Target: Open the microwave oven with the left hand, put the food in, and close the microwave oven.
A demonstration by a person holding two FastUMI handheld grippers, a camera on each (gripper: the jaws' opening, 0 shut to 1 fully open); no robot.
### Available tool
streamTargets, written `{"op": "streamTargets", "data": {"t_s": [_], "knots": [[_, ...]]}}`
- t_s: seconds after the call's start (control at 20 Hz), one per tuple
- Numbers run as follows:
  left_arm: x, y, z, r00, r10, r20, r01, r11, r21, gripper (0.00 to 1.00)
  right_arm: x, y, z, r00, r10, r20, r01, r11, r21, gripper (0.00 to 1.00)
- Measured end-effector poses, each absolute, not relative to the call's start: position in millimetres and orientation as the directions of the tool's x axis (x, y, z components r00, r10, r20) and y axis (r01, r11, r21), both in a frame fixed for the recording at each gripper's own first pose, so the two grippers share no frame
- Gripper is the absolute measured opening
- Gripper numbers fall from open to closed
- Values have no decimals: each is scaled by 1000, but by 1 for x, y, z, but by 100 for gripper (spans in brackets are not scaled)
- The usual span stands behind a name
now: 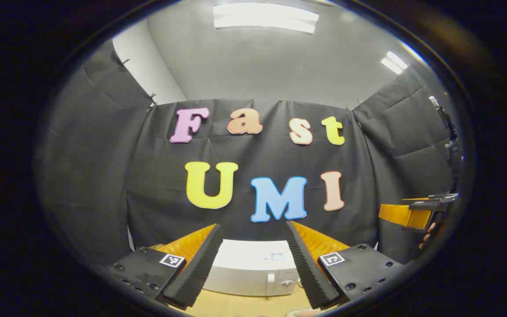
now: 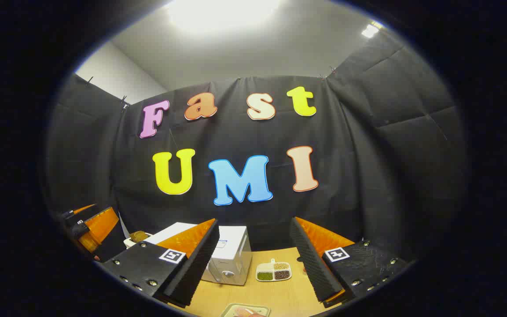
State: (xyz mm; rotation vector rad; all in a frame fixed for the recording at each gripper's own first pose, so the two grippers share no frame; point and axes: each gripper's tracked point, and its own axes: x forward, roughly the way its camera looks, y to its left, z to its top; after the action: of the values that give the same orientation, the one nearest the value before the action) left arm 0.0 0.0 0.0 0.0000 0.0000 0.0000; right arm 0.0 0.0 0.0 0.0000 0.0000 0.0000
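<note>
Sitting shut on the bench (image 2: 275, 293), the microwave (image 1: 253, 268) is the landmark. The left gripper (image 1: 249, 268) hangs in front of it, fingers (image 1: 196, 264) spread, gripping nothing. The right gripper (image 2: 253, 264) is off to its right, fingers (image 2: 310, 259) also apart and empty. A divided dish (image 2: 273, 271) lies just right of the microwave; a tray (image 2: 244, 311) lies nearer the camera.

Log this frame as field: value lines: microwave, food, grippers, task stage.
microwave: white, on the wooden table, door shut
left gripper: open, nothing between its fingers, aimed at the microwave front, not touching it
right gripper: open, holds nothing
divided dish: three compartments of grains or beans, on the table right of the microwave
tray: at the near table edge, contents unclear
stage: door not yet opened
</note>
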Motion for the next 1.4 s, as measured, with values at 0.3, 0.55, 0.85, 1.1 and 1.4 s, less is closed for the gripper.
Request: {"op": "streamTargets", "data": {"t_s": [0.3, 0.55, 0.85, 1.1, 1.4], "knots": [[17, -21, -15, 999, 12, -49, -12, 1000, 6, 93, 14, -16, 1, 1000, 28, -9, -28, 1000, -7, 99], [22, -34, -22, 998, 30, -63, -30, 1000, 0, 94, 20, -24, -7, 998, 56, -17, -56, 998, -13, 99], [34, -43, -21, 999, 12, -34, -12, 1000, -15, 94, 37, -23, -16, 996, 89, -7, -88, 996, 21, 97], [50, -41, -40, 995, -81, -56, 78, 996, -51, 94, 38, -12, -24, 998, 51, -34, -49, 998, 49, 99], [80, -29, -119, 988, -96, -121, 86, 993, -83, 96, 31, -23, -28, 999, -34, -38, 34, 999, -8, 99]]}}
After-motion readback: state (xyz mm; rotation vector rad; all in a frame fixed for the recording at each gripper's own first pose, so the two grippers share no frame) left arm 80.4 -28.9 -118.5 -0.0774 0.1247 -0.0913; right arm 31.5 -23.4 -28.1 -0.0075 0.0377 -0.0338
